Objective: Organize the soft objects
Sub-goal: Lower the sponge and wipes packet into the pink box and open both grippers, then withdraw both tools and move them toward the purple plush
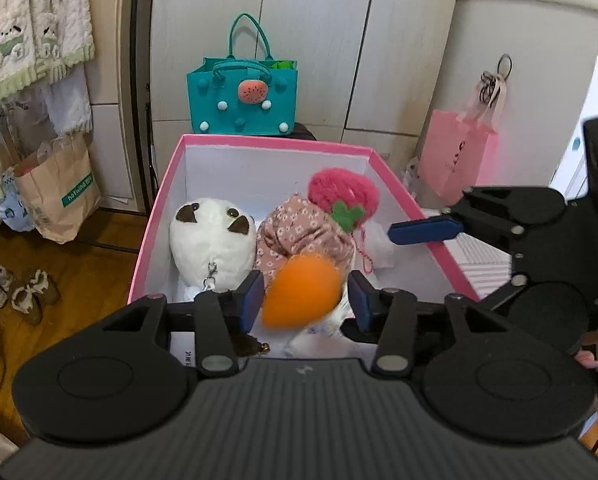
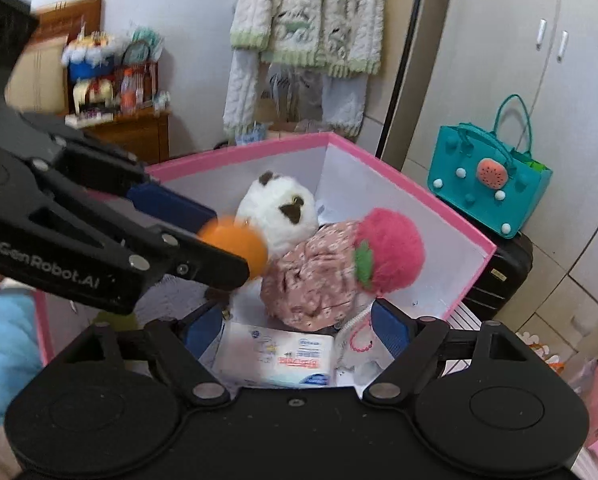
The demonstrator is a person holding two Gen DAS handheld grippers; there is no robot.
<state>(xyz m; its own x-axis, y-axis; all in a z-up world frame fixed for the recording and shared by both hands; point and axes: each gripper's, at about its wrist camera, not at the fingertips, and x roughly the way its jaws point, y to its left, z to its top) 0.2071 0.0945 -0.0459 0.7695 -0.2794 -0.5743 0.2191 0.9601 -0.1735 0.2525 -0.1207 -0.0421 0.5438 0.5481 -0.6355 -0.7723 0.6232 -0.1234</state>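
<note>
I've got the orange plush (image 1: 301, 294) right between the jaws of my left gripper (image 1: 305, 300), hanging over the near end of the pink box (image 1: 275, 145). It's blurred, and I see a gap on each side between it and the blue pads (image 1: 252, 299), so I read these jaws as released, nothing pressing on the toy, and it looks to be dropping in. From the right wrist view it sits at the tip of that gripper, just above the white plush (image 2: 277, 210).

My worry: the orange plush lands on the heap rather than the floor of the box. The white plush, the floral pouch (image 1: 299, 232) and the pink pompom (image 1: 343, 192) already crowd the middle, so a soft round toy could bounce or roll off them toward the near rim and spill out. It could also snag on a pad if I pull away too soon.

My right gripper (image 2: 295, 328) hangs over the box too, jaws wide apart and holding nothing, with a white wipes packet (image 2: 283, 354) lying below them, its far end between the tips. The two grippers are close, so a careless swing could knock them together
</note>
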